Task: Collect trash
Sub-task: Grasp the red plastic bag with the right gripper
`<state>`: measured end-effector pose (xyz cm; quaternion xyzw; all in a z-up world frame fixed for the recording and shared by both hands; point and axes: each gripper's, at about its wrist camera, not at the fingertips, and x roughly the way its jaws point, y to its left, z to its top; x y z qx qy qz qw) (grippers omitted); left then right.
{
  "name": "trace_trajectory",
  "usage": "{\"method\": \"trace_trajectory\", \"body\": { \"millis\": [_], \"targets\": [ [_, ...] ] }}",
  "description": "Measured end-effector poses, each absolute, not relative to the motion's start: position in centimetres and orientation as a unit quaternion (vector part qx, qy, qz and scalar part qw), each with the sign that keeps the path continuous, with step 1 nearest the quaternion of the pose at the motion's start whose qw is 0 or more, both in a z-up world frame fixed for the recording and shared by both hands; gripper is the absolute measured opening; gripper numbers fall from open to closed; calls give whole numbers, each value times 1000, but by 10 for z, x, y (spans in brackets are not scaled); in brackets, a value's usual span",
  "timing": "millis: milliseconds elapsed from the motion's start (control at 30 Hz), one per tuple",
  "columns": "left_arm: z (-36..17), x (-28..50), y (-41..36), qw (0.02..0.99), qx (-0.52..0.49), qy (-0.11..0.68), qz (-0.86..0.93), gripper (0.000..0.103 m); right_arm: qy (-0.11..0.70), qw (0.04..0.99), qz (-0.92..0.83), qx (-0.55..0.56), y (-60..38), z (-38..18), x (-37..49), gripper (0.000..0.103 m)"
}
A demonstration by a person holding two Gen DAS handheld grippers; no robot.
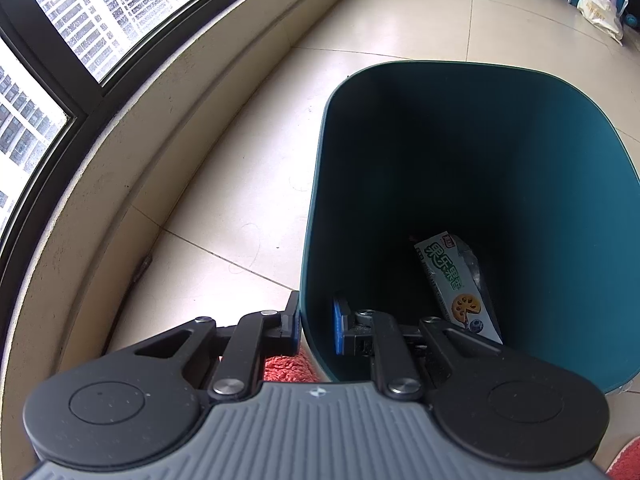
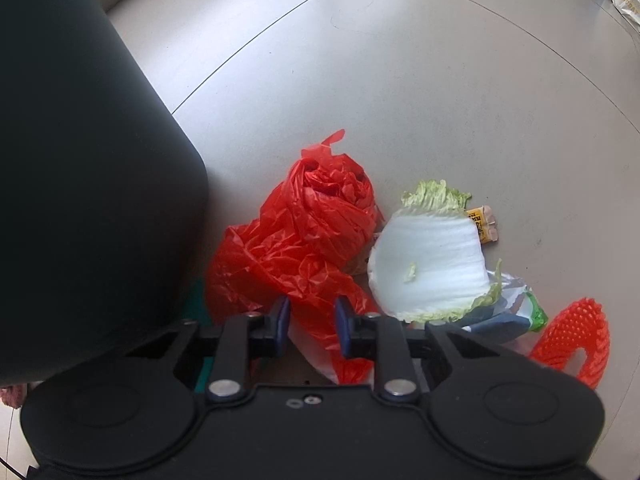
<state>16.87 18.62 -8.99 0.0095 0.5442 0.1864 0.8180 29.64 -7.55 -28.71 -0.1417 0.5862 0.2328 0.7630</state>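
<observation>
Left gripper is sitting nearest the lens, its tongs narrow and clamping the near wall of the dark teal trash bin, one pad outside and one inside the rim. It is holding the bin steady on the tiled floor, beside the window ledge on the left.

Right gripper is pointing down at the litter pile, tongs narrow and pinching a fold of the red plastic bag. The bag is lying on the floor just right of the bin's outer wall, not lifted yet as far as I can see.

Progress: looking early. Only one item is showing inside the bin, a white-and-green snack box leaning in the bottom right corner. Most of the trash is waiting outside:
- a napa cabbage leaf touching the bag's right side
- a small yellow wrapper just beyond the leaf
- a green-and-white packet tucked under the leaf's near edge
- an orange foam fruit net at the near right

The bag itself is looking thin, glossy and heavily crumpled, bunched and knotted toward the far end, with a loose tail trailing near the tongs. It is likely handling light and floppy.
</observation>
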Motion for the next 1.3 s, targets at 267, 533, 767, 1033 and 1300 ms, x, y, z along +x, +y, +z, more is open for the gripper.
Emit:
{"method": "trace_trajectory", "body": {
  "millis": [267, 533, 767, 1033, 1300],
  "targets": [
    [-91, 169, 183, 817, 17, 543, 192, 15, 535, 804, 230, -119, -90, -226, 291, 0],
    [-92, 170, 183, 815, 16, 546, 195, 15, 537, 786, 286, -113, -97, -184, 288, 19],
    [-93, 171, 184, 816, 17, 545, 189, 15, 554, 765, 286, -161, -78, -250, 285, 67],
    [-93, 170, 192, 817, 0, 548, 179, 15, 551, 754, 283, -217, -66, -296, 290, 44],
    [-91, 167, 194, 819, -2, 546, 173, 15, 501, 795, 272, -207, -73, -259, 276, 6]
  ]
}}
